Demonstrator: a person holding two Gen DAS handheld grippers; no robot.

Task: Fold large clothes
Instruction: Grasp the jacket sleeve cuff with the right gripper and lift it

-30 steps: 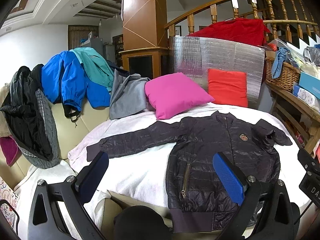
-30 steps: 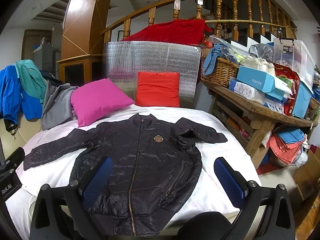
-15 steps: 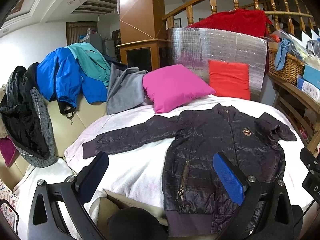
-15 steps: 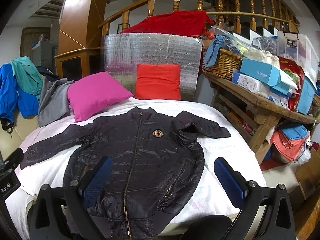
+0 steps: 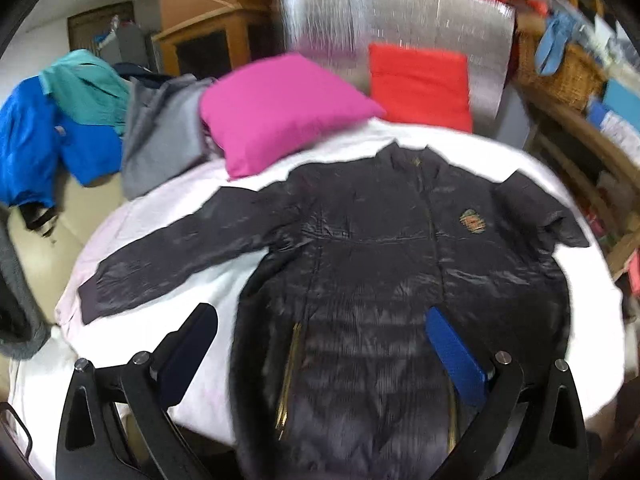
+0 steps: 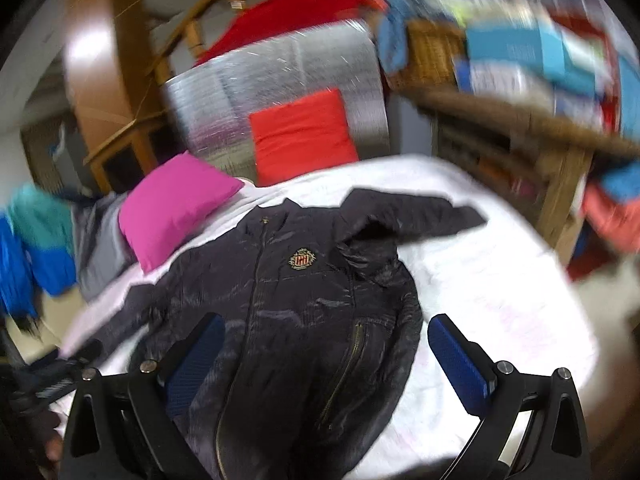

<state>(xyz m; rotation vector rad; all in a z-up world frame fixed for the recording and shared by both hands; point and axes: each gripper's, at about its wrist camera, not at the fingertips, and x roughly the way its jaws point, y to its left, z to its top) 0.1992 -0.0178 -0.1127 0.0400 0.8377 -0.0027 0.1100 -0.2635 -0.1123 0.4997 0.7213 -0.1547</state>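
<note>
The dark jacket (image 5: 384,280) lies front-up, spread on the white-covered bed (image 5: 200,288). Left tongs (image 5: 320,344) hover spread apart above its lower hem area; right tongs (image 6: 324,356) likewise gape, holding nothing.

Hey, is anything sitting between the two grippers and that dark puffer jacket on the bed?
Nothing visible. The dark quilted zip-up jacket lies spread on the white bed cover, directly ahead of the left gripper and right gripper, both with jaws open. The pink cushion sits behind it.
</note>
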